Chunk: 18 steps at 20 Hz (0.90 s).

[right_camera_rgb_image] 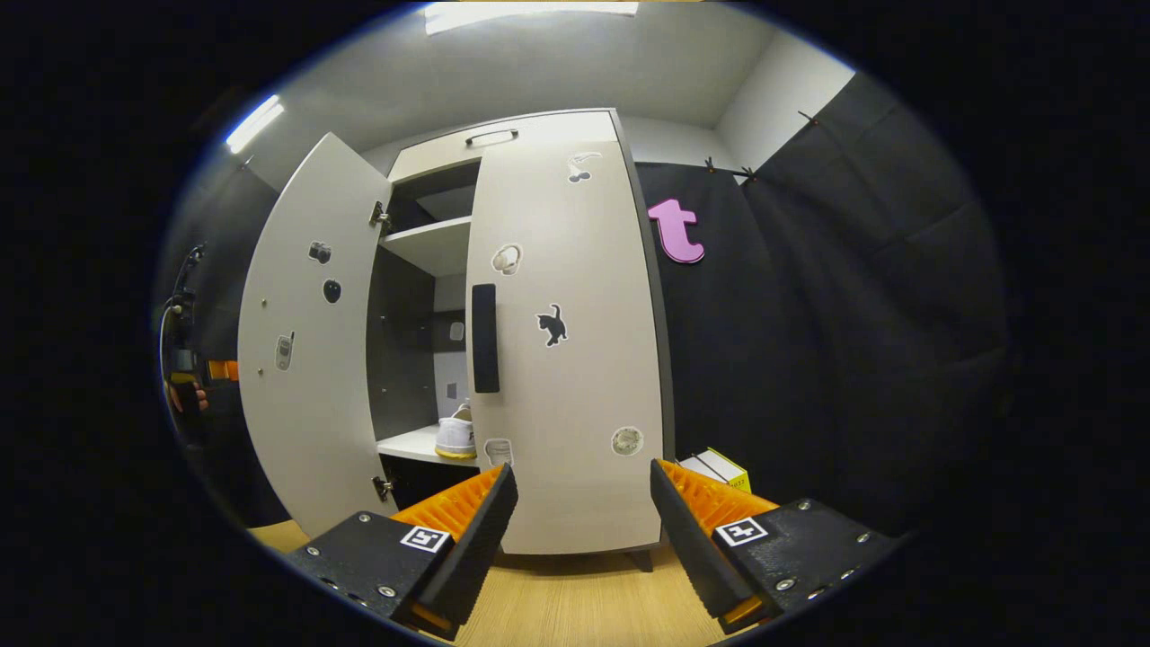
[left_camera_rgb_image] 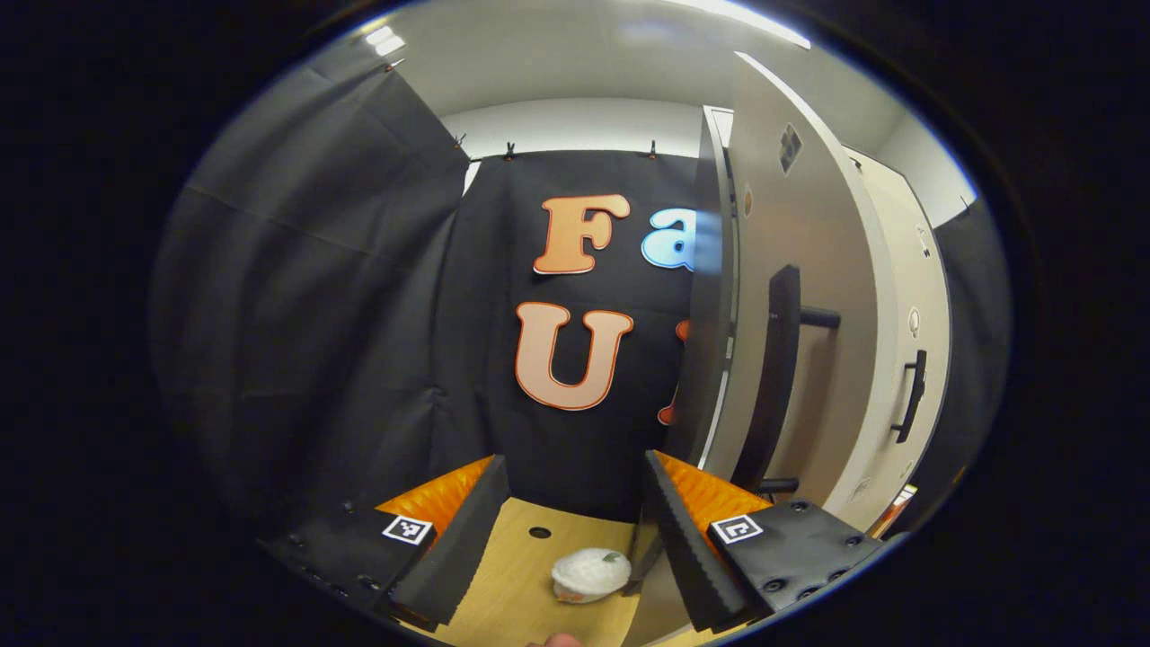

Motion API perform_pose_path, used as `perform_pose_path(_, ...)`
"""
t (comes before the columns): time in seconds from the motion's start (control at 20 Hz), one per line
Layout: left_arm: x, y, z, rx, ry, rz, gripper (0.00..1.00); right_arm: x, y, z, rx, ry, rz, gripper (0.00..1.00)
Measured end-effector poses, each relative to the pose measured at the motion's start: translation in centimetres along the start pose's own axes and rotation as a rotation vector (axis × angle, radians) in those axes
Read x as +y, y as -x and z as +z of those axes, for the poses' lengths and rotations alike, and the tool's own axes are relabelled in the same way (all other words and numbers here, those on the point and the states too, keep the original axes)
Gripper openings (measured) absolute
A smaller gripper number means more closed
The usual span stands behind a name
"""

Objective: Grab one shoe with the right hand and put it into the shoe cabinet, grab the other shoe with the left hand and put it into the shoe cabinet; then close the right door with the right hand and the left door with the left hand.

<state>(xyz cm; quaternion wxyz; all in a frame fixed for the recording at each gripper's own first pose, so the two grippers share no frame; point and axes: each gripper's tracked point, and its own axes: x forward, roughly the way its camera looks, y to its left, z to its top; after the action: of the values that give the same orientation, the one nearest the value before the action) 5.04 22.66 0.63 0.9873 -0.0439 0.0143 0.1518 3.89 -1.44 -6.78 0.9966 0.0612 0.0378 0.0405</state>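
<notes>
Looking first at the left gripper [left_camera_rgb_image: 575, 463], low in the left gripper view: standing wide open, holding nothing. Seeing a small white round thing [left_camera_rgb_image: 590, 573] on the floor [left_camera_rgb_image: 512, 575] just past the fingers; not telling what it is.

Finding the right gripper [right_camera_rgb_image: 582, 469] low in the right gripper view too, also gaping open and empty, pointing at the cabinet [right_camera_rgb_image: 503, 144].

Spotting one shoe [right_camera_rgb_image: 456, 436] at center-left of that view, sitting on a shelf [right_camera_rgb_image: 409, 445] inside the cabinet, peeking out beside the right door [right_camera_rgb_image: 566, 404]. Seeing no second shoe for sure.

Judging the right door to be shut or nearly shut. Noticing the left door [left_camera_rgb_image: 791, 225] swung out, filling the right side of the left gripper view, with its long dark handle [left_camera_rgb_image: 773, 377] just above the right finger.

Guessing the left door to be a flat, hard board, not heavy, swinging easily on its hinges. Thinking of pushing on the flat face near the handle, or hooking the handle itself. Pushing slowly, so as not to slam it.

Guessing the shoe to be light, soft on top and stiff at the sole.

Reading no words or brands anywhere. Seeing little picture stickers on the doors, like a black cat [right_camera_rgb_image: 552, 324], and a yellow box [right_camera_rgb_image: 719, 467] low by the cabinet with print too small to read.
</notes>
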Motion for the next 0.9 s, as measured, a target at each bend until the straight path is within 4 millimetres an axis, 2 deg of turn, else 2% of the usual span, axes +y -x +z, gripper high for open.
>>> perform_pose_path(0.2,-1.0,0.4,0.8,-0.023,-0.086,-0.005,0.95,-0.8,0.1,0.1,-0.004,-0.009,-0.028,0.92)
perform_pose_path(0.25,-2.0,0.7,0.6,-0.018,-0.085,-0.027,0.91,-0.9,0.2,0.2,-0.005,-0.010,-0.030,0.92)
perform_pose_path(0.35,-4.4,1.6,0.2,-0.009,-0.069,-0.077,0.95,-1.1,0.2,0.2,-0.006,-0.005,-0.033,0.92)
perform_pose_path(0.4,-5.6,1.9,0.2,-0.014,-0.064,-0.097,0.91,-1.3,0.2,0.3,-0.007,-0.004,-0.035,0.92)
perform_pose_path(0.5,-7.6,1.8,0.1,-0.025,-0.057,-0.131,0.91,-1.4,0.4,0.5,-0.009,-0.007,-0.037,0.92)
perform_pose_path(0.55,-8.7,1.8,0.0,-0.026,-0.050,-0.146,0.95,-1.6,0.3,0.5,-0.011,-0.006,-0.039,0.92)
perform_pose_path(0.9,-15.1,1.0,-0.7,-0.024,-0.009,-0.265,0.95,-3.1,0.6,0.9,-0.024,-0.009,-0.082,0.92)
